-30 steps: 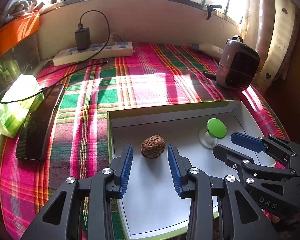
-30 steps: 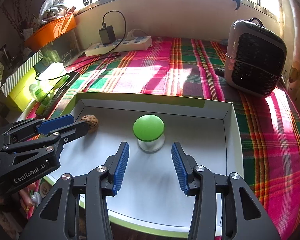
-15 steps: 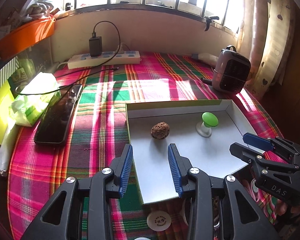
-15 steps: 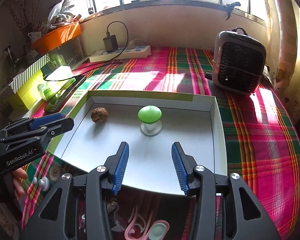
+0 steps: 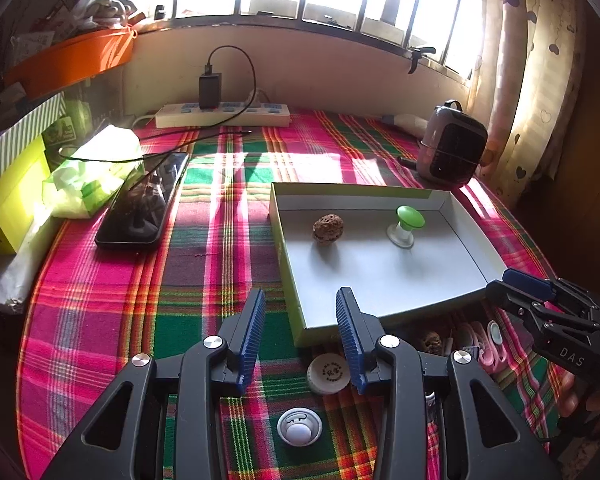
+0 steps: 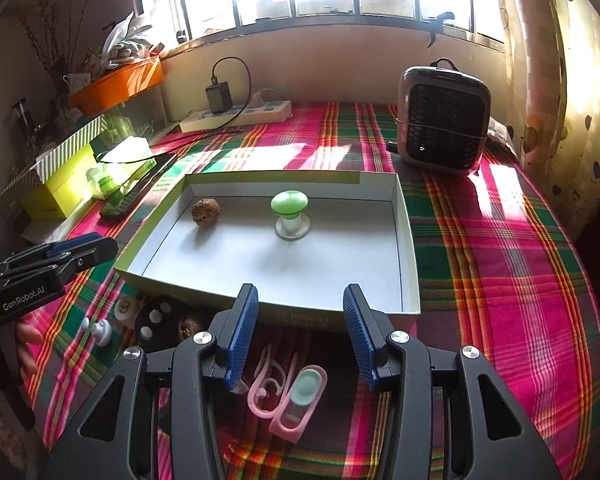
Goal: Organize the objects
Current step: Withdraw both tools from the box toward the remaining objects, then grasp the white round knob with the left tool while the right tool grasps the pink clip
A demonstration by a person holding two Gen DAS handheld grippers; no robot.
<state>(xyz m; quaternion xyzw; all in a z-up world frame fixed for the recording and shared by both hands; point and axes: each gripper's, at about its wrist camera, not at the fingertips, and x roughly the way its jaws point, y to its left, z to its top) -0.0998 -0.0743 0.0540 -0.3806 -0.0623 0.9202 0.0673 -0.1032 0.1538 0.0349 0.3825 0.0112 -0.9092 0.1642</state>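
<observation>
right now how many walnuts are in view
2: one walnut lies in the tray, far left; a second sits on the cloth just outside the tray's near wall. More may be hidden behind grippers.

Woven plaid cloth (image 6: 500, 240); matt cardboard tray (image 6: 406, 240); rough walnut (image 6: 206, 211)

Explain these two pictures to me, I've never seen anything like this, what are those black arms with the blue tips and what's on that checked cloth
There is no robot here. A person holds a pair of hand-held tongs in each hand, and a small camera on each looks forward along its two blue-padded fingers. One picture comes from the left tongs, the other from the right tongs; each view also catches the other pair at its edge. Both stand open and hold nothing.

On the plaid cloth lies a shallow white tray with a walnut and a green-topped knob inside. In front of it, outside the tray, wait small things: a white cap, a pink clip, another walnut. Further back are a phone, a power strip and a small heater.
</observation>
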